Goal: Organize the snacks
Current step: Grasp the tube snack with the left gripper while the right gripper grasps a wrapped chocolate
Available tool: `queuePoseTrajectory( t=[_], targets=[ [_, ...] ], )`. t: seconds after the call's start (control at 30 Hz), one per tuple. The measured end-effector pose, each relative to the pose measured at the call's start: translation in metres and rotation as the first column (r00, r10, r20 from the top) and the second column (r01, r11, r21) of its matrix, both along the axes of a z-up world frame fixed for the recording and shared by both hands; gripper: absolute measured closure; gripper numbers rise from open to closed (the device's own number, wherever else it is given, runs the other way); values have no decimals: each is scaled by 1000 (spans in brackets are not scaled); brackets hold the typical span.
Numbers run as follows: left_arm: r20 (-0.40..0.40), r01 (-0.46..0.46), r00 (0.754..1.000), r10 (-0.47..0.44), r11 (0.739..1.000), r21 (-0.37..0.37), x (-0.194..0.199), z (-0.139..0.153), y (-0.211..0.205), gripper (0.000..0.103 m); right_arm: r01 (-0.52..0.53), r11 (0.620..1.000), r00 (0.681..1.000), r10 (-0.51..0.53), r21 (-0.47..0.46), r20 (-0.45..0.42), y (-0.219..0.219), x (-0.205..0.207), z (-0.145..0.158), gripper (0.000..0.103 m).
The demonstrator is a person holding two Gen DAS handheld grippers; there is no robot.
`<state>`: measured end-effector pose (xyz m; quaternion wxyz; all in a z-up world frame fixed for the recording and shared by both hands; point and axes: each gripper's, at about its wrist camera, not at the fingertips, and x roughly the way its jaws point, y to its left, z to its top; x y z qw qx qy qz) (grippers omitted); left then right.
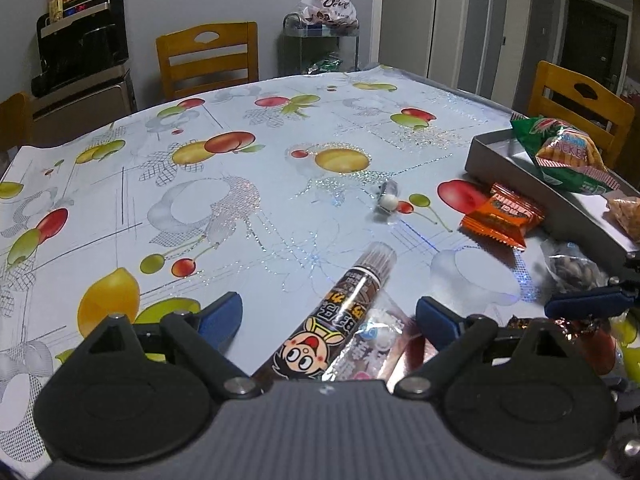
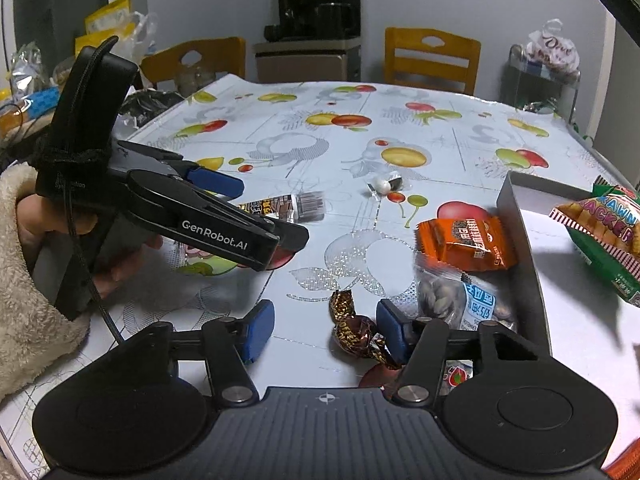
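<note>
1. Snacks lie scattered over the fruit-print tablecloth, with a grey tray at the right edge of my left wrist view.
2. My left gripper is released, its blue pads spread wide at the bottom centre. Between them lies a long brown snack stick with a cartoon face, beside a clear pink-printed wrapper; neither pad touches them.
3. My right gripper is also released, low in the right wrist view. A brown-and-gold foil candy sits between its pads, just beside the right-hand pad; I cannot tell whether it touches.
4. An orange packet rests at centre right, overlapping a clear bag of seeds below it, both just beside the tray's left wall.
5. A green prawn cracker bag lies in the tray at the right edge of the frame.
6. A small white ball candy in clear wrap sits mid-table, well apart from both grippers.
7. In the right wrist view, my left gripper shows at centre left, above the snack stick.
8. Wooden chairs stand along the far side.
</note>
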<state>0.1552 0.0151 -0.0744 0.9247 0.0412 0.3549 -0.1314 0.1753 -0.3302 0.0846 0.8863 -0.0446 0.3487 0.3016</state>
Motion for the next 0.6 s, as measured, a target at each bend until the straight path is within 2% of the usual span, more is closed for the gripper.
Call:
queuePoseTrajectory(
  t=[0.37, 0.6],
  targets=[
    [2, -106, 994, 106, 994, -19, 6, 1, 15, 14, -68, 997, 998, 68, 25, 7, 6, -8, 0, 46],
    [3, -214, 977, 214, 977, -19, 12, 1, 27, 14, -70, 997, 997, 69, 31, 14, 8, -10, 1, 46]
  ],
)
